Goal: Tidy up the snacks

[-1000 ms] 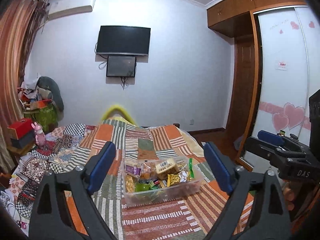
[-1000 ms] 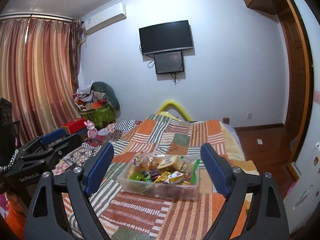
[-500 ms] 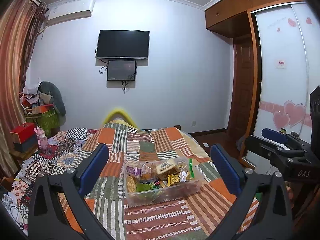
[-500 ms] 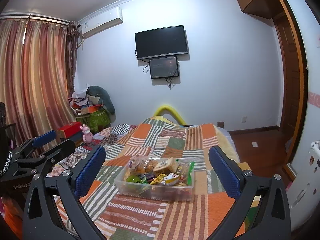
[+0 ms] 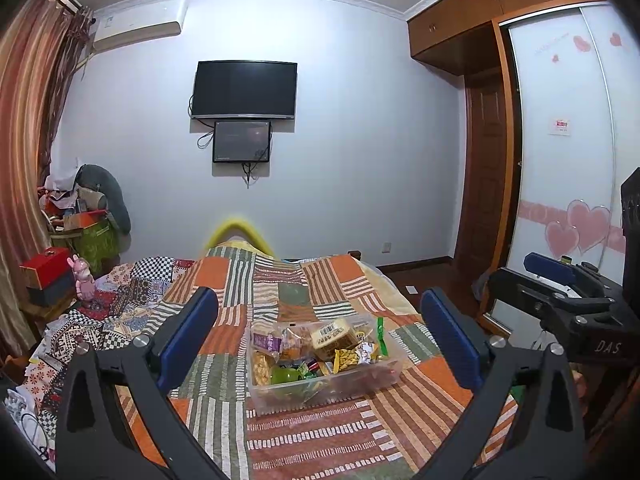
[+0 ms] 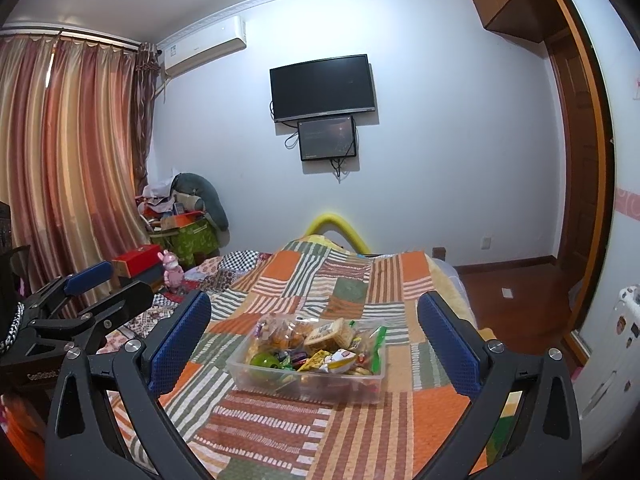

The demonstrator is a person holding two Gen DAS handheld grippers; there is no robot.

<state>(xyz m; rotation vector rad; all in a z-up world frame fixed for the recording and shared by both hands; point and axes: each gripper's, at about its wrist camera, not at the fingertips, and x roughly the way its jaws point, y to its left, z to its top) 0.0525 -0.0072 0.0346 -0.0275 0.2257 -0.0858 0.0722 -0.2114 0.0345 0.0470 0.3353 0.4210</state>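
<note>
A clear plastic box (image 5: 260, 394) (image 6: 308, 390) full of mixed snack packets stands on the patchwork quilt of the bed. Among the snacks are a barcoded biscuit pack (image 5: 334, 334) (image 6: 329, 331) and a round green item (image 5: 284, 374) (image 6: 262, 359). My left gripper (image 5: 319, 296) hangs short of the box, open wide, with nothing between its blue pads. My right gripper (image 6: 314, 298) is likewise open and empty, short of the box. Each gripper also shows at the edge of the other's view: the right gripper (image 5: 530, 274) and the left gripper (image 6: 114, 284).
The striped quilt (image 5: 320, 440) covers the bed around the box. Loose patterned cloths and a pink toy (image 5: 82, 276) lie at the bed's left side, beside a red box (image 5: 46, 266). A wardrobe (image 5: 560, 160) stands on the right, with wooden floor (image 6: 516, 292) beyond the bed.
The jaws of both grippers have spread wider apart. The snack box has stayed where it was.
</note>
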